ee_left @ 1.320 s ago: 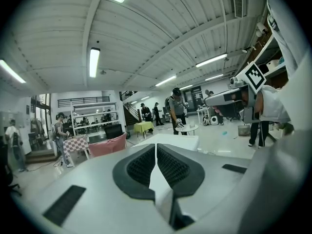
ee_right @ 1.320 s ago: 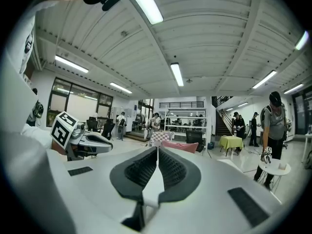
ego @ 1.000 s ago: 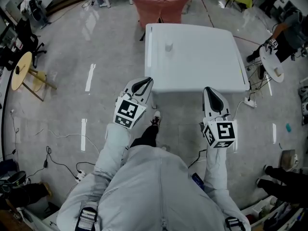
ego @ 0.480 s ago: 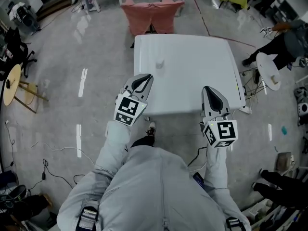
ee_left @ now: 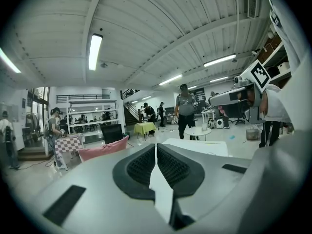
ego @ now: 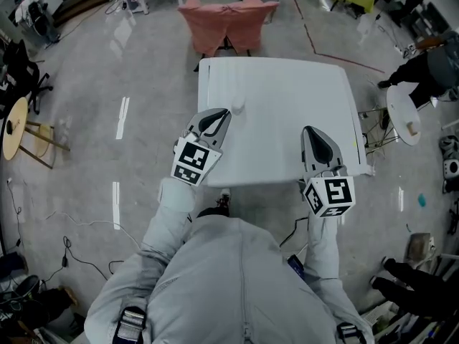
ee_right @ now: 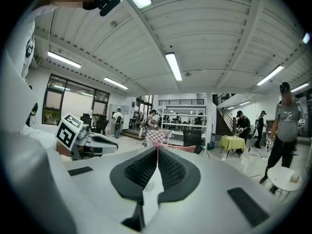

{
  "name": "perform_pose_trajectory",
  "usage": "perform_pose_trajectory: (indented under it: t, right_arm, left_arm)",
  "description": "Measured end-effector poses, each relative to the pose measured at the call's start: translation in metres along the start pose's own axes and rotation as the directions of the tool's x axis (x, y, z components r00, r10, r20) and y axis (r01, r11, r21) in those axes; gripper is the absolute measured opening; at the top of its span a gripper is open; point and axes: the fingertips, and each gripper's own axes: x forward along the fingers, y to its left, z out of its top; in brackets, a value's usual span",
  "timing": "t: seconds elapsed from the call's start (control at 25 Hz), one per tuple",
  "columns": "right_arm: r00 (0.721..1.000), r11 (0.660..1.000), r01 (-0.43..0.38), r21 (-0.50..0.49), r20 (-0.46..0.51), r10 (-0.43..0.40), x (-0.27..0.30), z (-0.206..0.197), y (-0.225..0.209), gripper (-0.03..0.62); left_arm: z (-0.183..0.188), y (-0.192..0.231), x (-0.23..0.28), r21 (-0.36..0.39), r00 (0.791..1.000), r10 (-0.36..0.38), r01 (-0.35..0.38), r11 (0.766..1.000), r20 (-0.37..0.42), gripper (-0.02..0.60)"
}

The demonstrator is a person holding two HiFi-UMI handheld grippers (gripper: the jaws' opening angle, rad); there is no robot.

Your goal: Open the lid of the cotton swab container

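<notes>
Left gripper (ego: 222,113) and right gripper (ego: 314,130) hung over the white table (ego: 301,84) at its near edge, jaws pressed together, nothing in either | cotton swab container (ego: 238,107) stood upright just beyond the left tip, slightly to its right, well apart from the right gripper | we judged the left nearer; lid too small to read

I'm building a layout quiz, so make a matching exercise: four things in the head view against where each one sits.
Things:
1. cotton swab container
2. pink cloth
3. round wooden stool
4. right gripper

Places:
A. far left, on the floor
B. over the white table, near right part
C. beyond the table's far edge
D. on the table, by the tip of the left gripper

Pairs: 1-D, 2-C, 3-A, 4-B
</notes>
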Motion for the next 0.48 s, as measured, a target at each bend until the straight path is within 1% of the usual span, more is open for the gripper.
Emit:
perform_pose_trajectory:
  t: [0.12, 0.32, 0.48]
  right_arm:
    - [1.000, 1.000, -0.001, -0.011, -0.014, 0.001, 0.015, -0.001, 0.000, 0.035]
    - [0.999, 1.000, -0.004, 0.000, -0.033, 0.004, 0.042, -0.009, 0.000, 0.037]
    - [0.998, 1.000, 0.000, 0.008, -0.056, 0.000, 0.071, -0.016, -0.003, 0.037]
  left_arm:
    - [-0.005, 0.010, 0.007, -0.011, 1.000, -0.003, 0.003, 1.000, -0.016, 0.028]
    - [-0.024, 0.024, 0.021, -0.036, 0.998, -0.028, 0.026, 0.999, -0.057, 0.028]
    - [-0.035, 0.045, 0.034, -0.050, 0.997, -0.030, 0.027, 0.998, -0.066, 0.028]
